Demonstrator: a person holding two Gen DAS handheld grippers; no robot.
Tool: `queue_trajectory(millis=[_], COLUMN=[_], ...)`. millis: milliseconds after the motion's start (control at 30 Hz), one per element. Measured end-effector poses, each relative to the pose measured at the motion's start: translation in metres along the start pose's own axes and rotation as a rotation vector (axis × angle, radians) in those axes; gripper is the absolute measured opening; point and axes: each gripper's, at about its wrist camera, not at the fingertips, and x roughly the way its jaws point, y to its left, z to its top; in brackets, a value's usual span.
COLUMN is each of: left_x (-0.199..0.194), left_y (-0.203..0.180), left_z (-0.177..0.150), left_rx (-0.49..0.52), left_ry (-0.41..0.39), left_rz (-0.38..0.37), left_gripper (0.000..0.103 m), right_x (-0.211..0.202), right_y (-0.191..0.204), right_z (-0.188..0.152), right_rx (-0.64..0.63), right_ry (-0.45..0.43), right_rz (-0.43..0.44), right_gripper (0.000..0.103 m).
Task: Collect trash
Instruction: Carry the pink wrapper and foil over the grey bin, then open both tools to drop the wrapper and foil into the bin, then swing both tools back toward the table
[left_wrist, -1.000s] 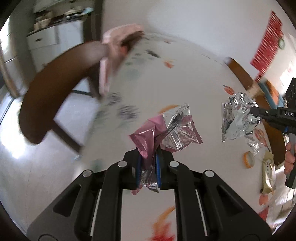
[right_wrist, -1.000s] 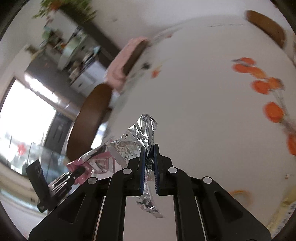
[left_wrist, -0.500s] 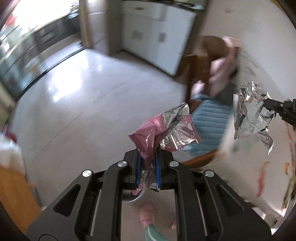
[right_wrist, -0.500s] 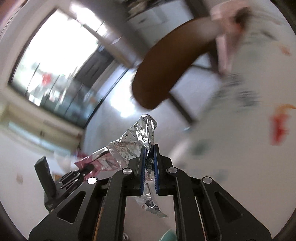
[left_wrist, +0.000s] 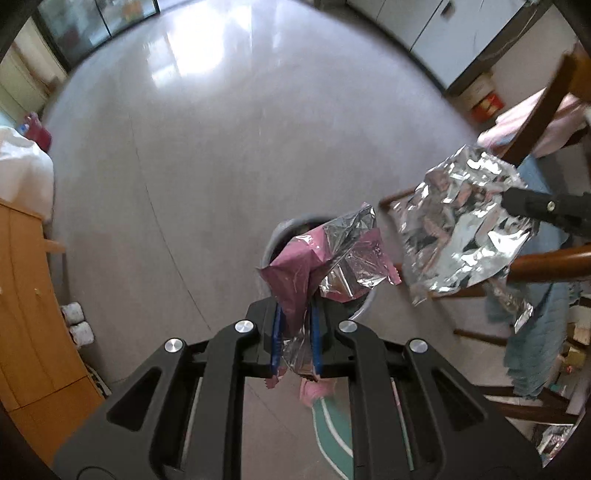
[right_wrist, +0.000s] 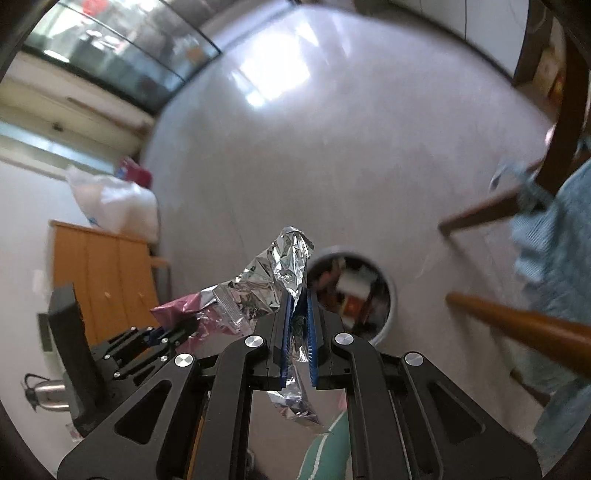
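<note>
Left wrist view, left to right. An orange wooden cabinet (left_wrist: 26, 295) stood at 9 o'clock against the wall, grey tiled floor (left_wrist: 184, 147) filling the centre. The left gripper (left_wrist: 295, 332) had its fingers nearly closed, pinching a pink wrapper (left_wrist: 295, 280) with a silvered inner face; the wrapper stood up from the blue pads (left_wrist: 275, 332) and flared open above them. Directly behind it, at about 12 o'clock from the fingers, the rim of a grey trash bin (left_wrist: 275, 236) showed on the floor. At 2 o'clock a crumpled foil sheet (left_wrist: 465, 225) hung from the right gripper's tip, in front of a wooden chair (left_wrist: 546, 262).

Right wrist view. The left gripper (right_wrist: 159, 334) appeared at 9 o'clock with the pink wrapper (right_wrist: 177, 308). The right gripper (right_wrist: 298, 325) had its fingers close together, clamped on the foil sheet (right_wrist: 280, 266), a tail of foil trailing below the pads. The trash bin (right_wrist: 388, 291) lay just past the fingers at 1 o'clock, already holding assorted rubbish.

Handling judgement: both pieces look very light, thin and limp-to-crinkly; the foil holds its creases, the wrapper film is likely slick. An edge or bunched-fold pinch seems sufficient. On release either may cling to a pad or drift, so letting go low over the bin mouth looks advisable.
</note>
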Motion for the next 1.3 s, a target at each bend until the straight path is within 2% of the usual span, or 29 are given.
queue_trajectory(millis=[133,233,400,467,533,567,600,633,667,700,767,800,833,1000,1067,1167,1267,1300], left_x=[0.068,0.128,0.19,0.21,0.221,0.225,0.226,0.226,0.222,0.218,0.209,0.204,0.199,0.157,0.129,0.074,0.014,-0.004], left_y=[0.003,0.004,-0.007,-0.015,-0.016,-0.016,-0.015,-0.013,-0.012,-0.011,-0.01,-0.01,-0.011,-0.022,-0.024,-0.031,-0.047,-0.053], left_z=[-0.002,-0.005,-0.019,-0.024,-0.024,-0.025,-0.026,-0.027,-0.027,-0.027,-0.026,-0.026,-0.026,-0.016,-0.011,0.0,0.013,0.017], left_rx=[0.026,0.043,0.09,0.125,0.137,0.134,0.125,0.112,0.105,0.096,0.09,0.093,0.095,0.128,0.128,0.137,0.171,0.18], left_ry=[0.065,0.128,0.192,0.228,0.244,0.255,0.26,0.264,0.264,0.26,0.249,0.243,0.239,0.184,0.144,0.069,-0.005,-0.032], left_rz=[-0.002,0.002,0.003,0.01,0.011,0.011,0.003,0.002,0.004,-0.001,0.002,0.003,0.001,0.02,0.048,0.075,0.122,0.134], left_gripper=[0.01,0.014,0.017,0.031,0.038,0.046,0.049,0.055,0.057,0.058,0.064,0.066,0.069,0.074,0.085,0.088,0.088,0.09], right_x=[0.071,0.123,0.186,0.204,0.215,0.22,0.224,0.226,0.227,0.224,0.215,0.213,0.21,0.171,0.137,0.079,0.019,-0.012], right_y=[-0.028,-0.054,-0.091,-0.103,-0.112,-0.115,-0.117,-0.116,-0.116,-0.114,-0.112,-0.113,-0.114,-0.1,-0.081,-0.048,-0.025,-0.018], right_z=[-0.003,-0.007,-0.016,-0.018,-0.018,-0.018,-0.018,-0.016,-0.015,-0.014,-0.01,-0.009,-0.007,0.004,0.011,0.02,0.028,0.031], right_rx=[0.059,0.089,0.16,0.146,0.146,0.149,0.149,0.146,0.138,0.135,0.143,0.152,0.161,0.16,0.141,0.087,0.074,0.09], right_ry=[0.08,0.134,0.193,0.221,0.239,0.249,0.259,0.269,0.276,0.272,0.252,0.243,0.235,0.181,0.133,0.039,-0.062,-0.112], right_rz=[-0.044,-0.082,-0.103,-0.114,-0.12,-0.116,-0.114,-0.116,-0.121,-0.119,-0.119,-0.113,-0.105,-0.059,-0.011,0.065,0.131,0.171], right_gripper=[0.009,0.009,0.009,0.01,0.012,0.013,0.016,0.023,0.038,0.043,0.044,0.049,0.05,0.05,0.051,0.062,0.062,0.066])
